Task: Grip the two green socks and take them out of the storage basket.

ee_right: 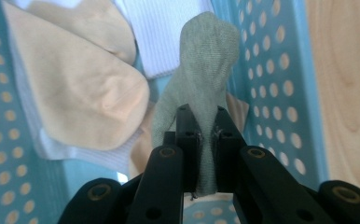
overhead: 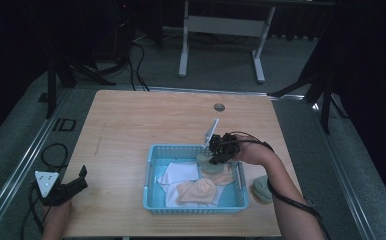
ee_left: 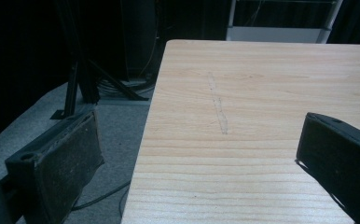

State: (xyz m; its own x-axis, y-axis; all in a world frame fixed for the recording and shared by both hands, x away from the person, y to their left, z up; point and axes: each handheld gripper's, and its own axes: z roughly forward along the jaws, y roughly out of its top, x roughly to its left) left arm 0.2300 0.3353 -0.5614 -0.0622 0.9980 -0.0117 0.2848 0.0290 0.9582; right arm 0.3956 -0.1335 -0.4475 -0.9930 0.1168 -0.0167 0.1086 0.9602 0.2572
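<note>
The left hand-held gripper [overhead: 76, 182] sits low at the near left corner of the desk [overhead: 131, 120], held by the left hand [overhead: 56, 217], its jaws spread wide with nothing between them. The right forearm [overhead: 286, 192] reaches forward and inward; the right hand-held gripper [overhead: 221, 152] points down, its jaws pinched tight on a grey-green sock [ee_right: 201, 98].

Right claw [overhead: 216, 156] grips a green sock [overhead: 208, 164] over the blue basket [overhead: 151, 172].
</note>
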